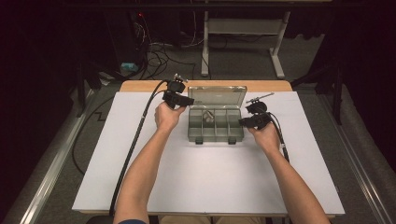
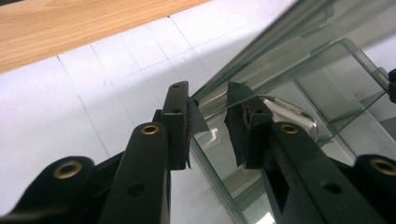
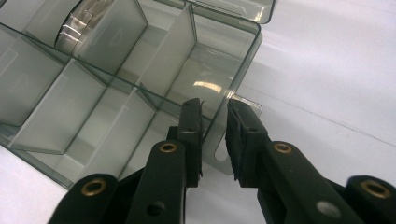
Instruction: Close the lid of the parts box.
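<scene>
I have the left gripper [image 2: 212, 128] and right gripper [image 3: 215, 140] narrowly parted astride opposite side walls of the compartment box [image 1: 215, 126] mid-table, so I'd squeeze evenly before lifting.

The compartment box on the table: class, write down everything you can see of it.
The compartment box is clear, grey-tinted plastic, split by thin dividers into several cells. Its hinged lid stands open at the far side, and two latch tabs show on the near edge. One cell holds a shiny metal object. It sits on the white sheet, with the left tool straddling its left wall and the right tool straddling its right wall.
</scene>
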A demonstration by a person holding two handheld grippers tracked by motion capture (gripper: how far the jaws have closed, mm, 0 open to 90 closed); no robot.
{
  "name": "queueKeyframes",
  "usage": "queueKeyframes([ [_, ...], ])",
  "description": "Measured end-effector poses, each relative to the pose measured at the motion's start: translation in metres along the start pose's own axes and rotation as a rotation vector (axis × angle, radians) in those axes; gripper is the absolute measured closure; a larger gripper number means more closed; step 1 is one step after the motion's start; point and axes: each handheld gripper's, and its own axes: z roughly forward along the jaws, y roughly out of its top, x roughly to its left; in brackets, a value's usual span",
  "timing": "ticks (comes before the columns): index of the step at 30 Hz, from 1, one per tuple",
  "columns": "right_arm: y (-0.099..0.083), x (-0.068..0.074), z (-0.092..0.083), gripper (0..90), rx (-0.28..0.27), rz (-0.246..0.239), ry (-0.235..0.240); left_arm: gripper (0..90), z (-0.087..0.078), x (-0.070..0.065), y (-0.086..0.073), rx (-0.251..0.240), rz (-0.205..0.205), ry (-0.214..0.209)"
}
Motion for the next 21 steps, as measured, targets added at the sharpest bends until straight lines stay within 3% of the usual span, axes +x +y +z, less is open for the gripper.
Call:
queueKeyframes([
  [7, 0.0, 0.001, 0.0, 76.8, 0.0, 0.0, -0.006, 71.7, -0.005, 0.0, -0.006, -0.018, -0.022, -0.02],
  [21, -0.001, 0.003, 0.0, 76.9, -0.008, -0.028, -0.018, 72.0, -0.008, -0.003, -0.013, -0.023, -0.024, -0.014],
])
